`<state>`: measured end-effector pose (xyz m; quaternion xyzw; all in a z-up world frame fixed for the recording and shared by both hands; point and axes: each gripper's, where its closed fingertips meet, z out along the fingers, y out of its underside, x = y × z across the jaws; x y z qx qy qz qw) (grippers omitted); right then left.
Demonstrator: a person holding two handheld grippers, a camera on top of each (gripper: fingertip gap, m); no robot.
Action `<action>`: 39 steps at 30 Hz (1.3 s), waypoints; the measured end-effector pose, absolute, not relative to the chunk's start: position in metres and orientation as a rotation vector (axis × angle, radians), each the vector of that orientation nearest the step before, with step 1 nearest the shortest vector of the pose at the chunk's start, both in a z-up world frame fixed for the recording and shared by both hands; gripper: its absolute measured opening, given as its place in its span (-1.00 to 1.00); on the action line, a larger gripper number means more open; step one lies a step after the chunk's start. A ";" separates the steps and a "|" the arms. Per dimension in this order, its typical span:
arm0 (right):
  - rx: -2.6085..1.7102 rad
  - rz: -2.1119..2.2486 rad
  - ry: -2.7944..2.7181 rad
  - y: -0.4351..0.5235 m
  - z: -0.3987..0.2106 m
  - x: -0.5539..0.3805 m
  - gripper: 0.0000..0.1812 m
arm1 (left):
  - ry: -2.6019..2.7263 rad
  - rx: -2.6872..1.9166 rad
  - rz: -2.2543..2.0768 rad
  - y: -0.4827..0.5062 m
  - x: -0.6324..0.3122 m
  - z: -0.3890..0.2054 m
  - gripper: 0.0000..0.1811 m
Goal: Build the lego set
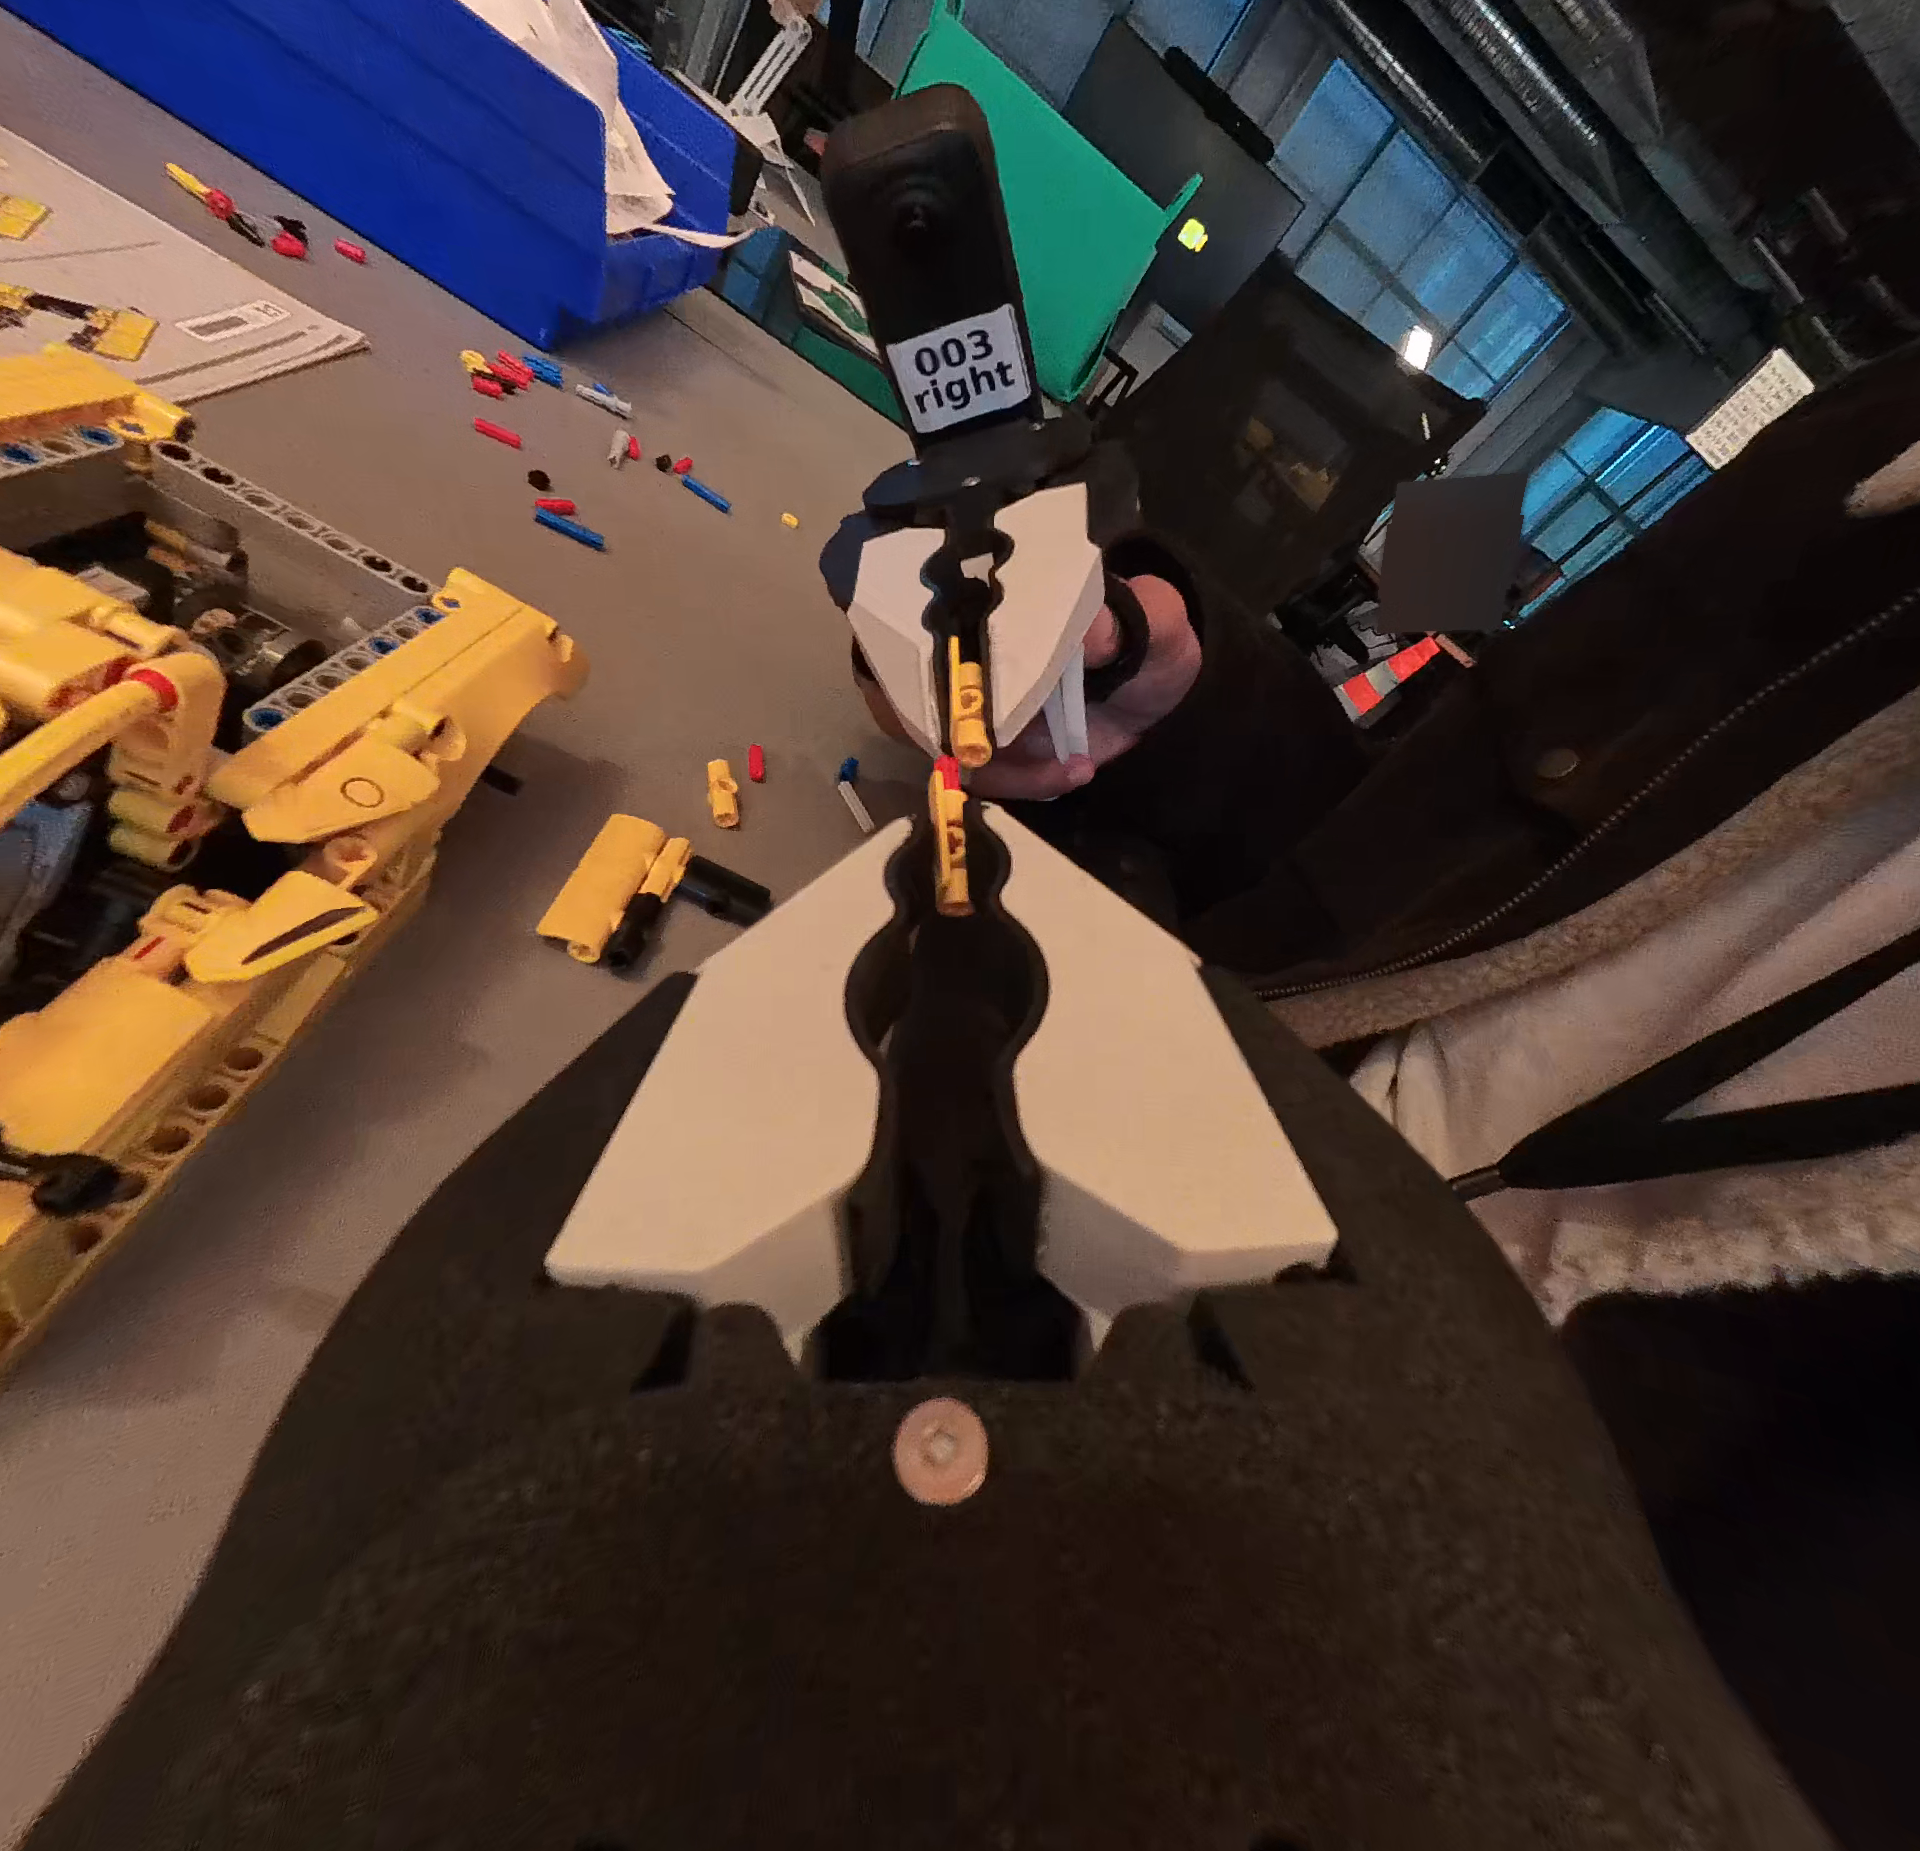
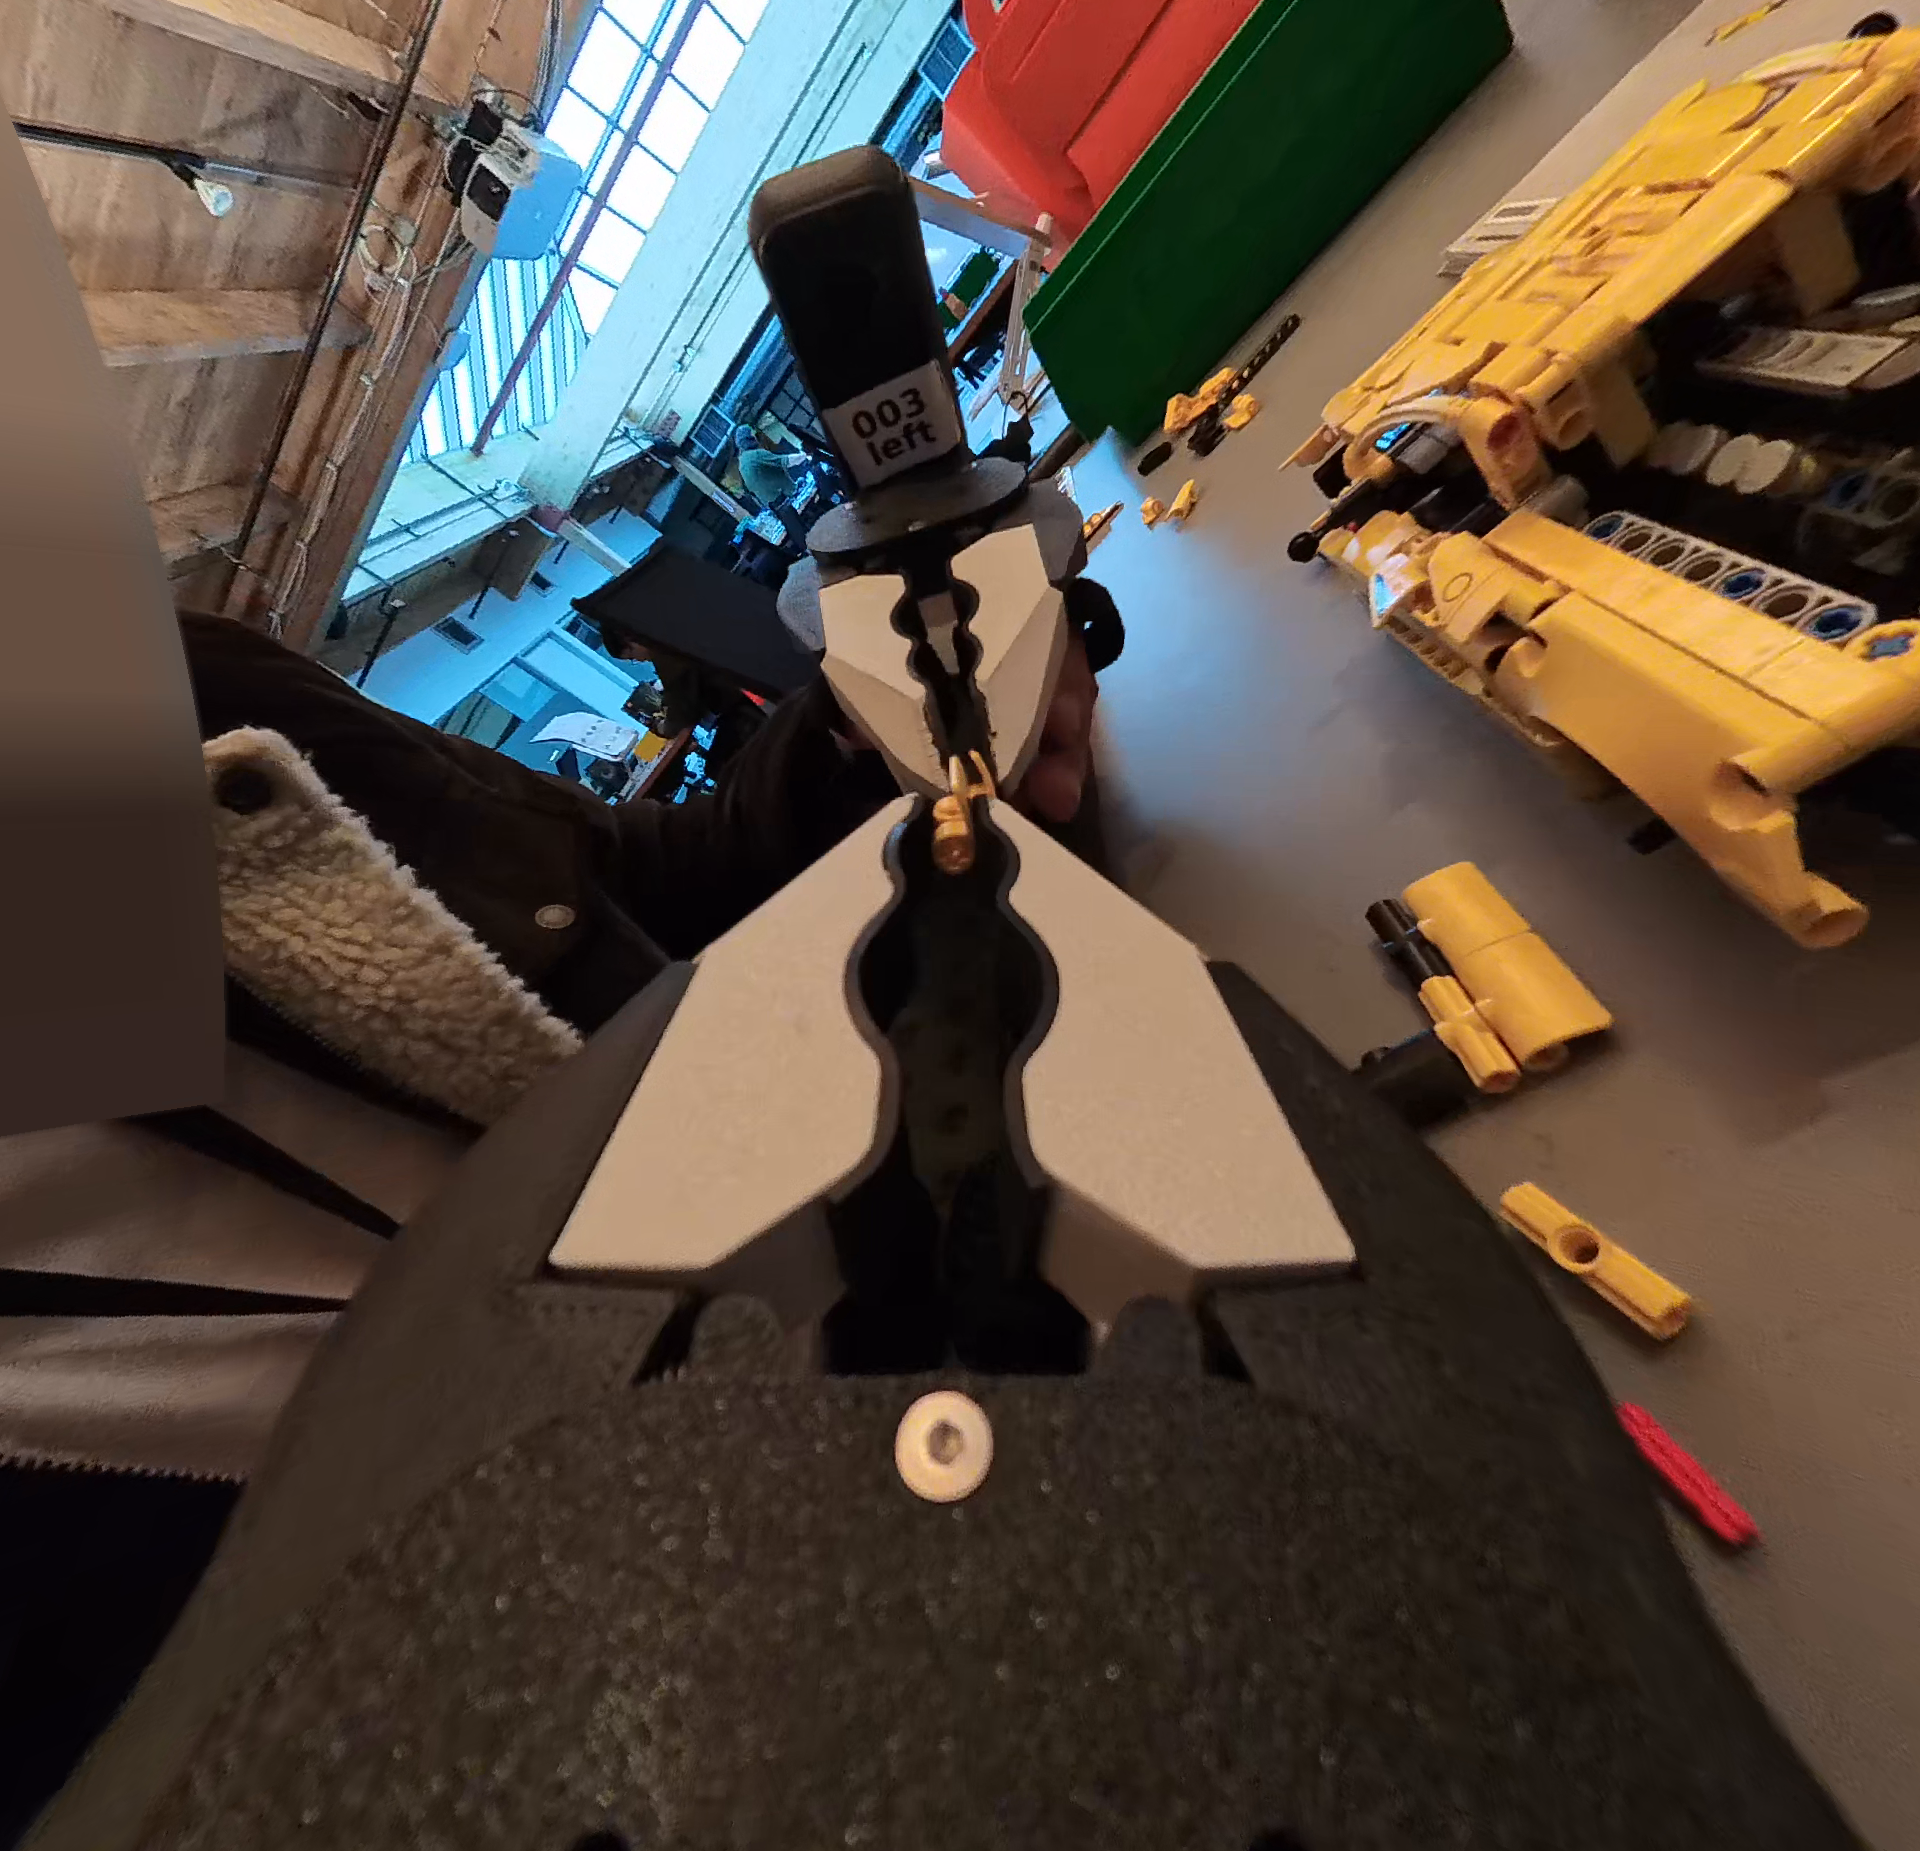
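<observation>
A large workshop or maker hall is indicated by the tall gridded industrial windows (image 2: 634,87), exposed ribbed metal ducting (image 1: 1507,45) overhead, bare wooden wall boards (image 2: 156,274) hung with loose cables, and big blue (image 1: 343,108), green (image 2: 1278,201) and red plastic storage bins (image 2: 1091,66) ranged along a grey worktable (image 1: 665,658).
</observation>
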<state>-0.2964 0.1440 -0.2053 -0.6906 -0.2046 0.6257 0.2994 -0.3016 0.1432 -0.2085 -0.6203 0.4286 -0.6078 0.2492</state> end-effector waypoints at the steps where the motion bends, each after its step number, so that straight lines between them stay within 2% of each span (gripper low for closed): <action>1: -1.831 1.658 -0.549 0.144 -0.205 -0.296 -0.92 | 1.167 -1.689 -1.664 0.143 -0.302 -0.208 -0.94; 22: -1.871 1.595 -0.591 0.143 -0.213 -0.296 -0.92 | 1.190 -1.703 -1.663 0.140 -0.302 -0.211 -0.94; 39: -1.923 1.751 -0.463 0.146 -0.219 -0.296 -0.92 | 1.151 -1.709 -1.593 0.147 -0.301 -0.211 -0.99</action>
